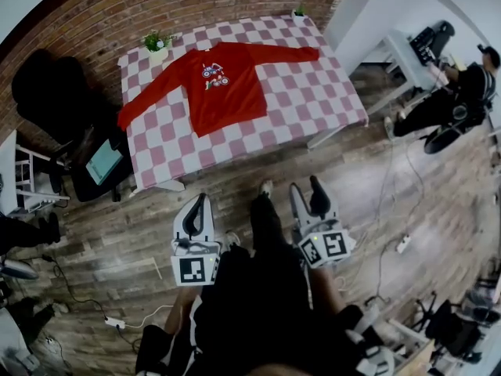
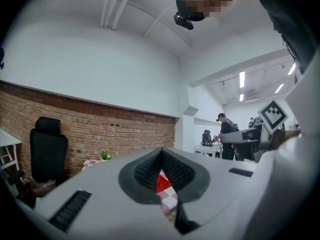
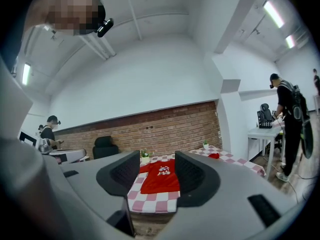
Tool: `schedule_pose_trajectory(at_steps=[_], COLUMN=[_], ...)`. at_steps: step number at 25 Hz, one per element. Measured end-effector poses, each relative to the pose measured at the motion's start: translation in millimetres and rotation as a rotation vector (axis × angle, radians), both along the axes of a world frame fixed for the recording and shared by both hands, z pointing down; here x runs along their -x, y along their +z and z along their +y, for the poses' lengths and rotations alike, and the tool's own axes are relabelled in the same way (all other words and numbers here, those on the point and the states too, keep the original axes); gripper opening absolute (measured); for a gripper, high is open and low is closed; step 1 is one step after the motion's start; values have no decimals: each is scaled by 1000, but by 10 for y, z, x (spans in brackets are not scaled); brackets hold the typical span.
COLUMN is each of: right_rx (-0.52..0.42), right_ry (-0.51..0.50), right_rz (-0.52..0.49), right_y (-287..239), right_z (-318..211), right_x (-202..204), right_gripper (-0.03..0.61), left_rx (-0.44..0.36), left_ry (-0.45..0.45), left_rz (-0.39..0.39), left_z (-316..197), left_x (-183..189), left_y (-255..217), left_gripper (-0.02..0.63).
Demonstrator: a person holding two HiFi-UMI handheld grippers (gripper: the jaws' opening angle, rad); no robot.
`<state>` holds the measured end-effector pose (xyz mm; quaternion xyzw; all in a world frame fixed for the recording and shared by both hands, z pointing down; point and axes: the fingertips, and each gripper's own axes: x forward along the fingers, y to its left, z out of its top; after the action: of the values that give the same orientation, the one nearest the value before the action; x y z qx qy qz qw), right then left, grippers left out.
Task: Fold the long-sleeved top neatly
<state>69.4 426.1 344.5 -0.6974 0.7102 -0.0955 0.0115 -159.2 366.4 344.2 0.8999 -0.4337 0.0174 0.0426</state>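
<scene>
Two right fingers [image 3: 194, 176] wide apart, empty

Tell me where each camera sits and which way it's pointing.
Head view: on the person's head, steeply down at the checked table and red top; left gripper, right gripper, legs show.
Left gripper view: on that gripper, level along its shut jaws toward the table.
Right gripper view: likewise, along its open jaws.
All three share the red top.

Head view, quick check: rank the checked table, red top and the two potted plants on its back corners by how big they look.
1. checked table
2. red top
3. left-corner plant
4. right-corner plant: looks slightly smaller, but it sits farther from the camera, so the plants' order is unsure.
</scene>
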Motion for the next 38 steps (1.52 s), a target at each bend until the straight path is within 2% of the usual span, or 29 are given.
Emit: schedule_pose_trajectory(at_steps=[9,15,24,31,38], right_rx=[9,9,43,84,107], right_ry=[-17,-44,-29,-11,52], right_rz=[-18,-26,-40,-76,-95], right_y=[97,91,161,323,602], right_z=[-1037,-1881,-2897,-3498,-4028], right_x=[-599,-1216,-2254,-2869,-3375], right_gripper=[210,210,209,209,206], left_rx=[-4,-9,-9,-20,25], left_ry=[-11,-43,-65,-83,-34], left_rz=[-10,-12,-22,-10,-32], left_z=[-913,-1667,-2664,-3160,-3464], left_x=[-576,-1137,-2002,-2488,-2812], left_y=[6,-89,-180,-300,-65], left_gripper=[2,2,2,2,3])
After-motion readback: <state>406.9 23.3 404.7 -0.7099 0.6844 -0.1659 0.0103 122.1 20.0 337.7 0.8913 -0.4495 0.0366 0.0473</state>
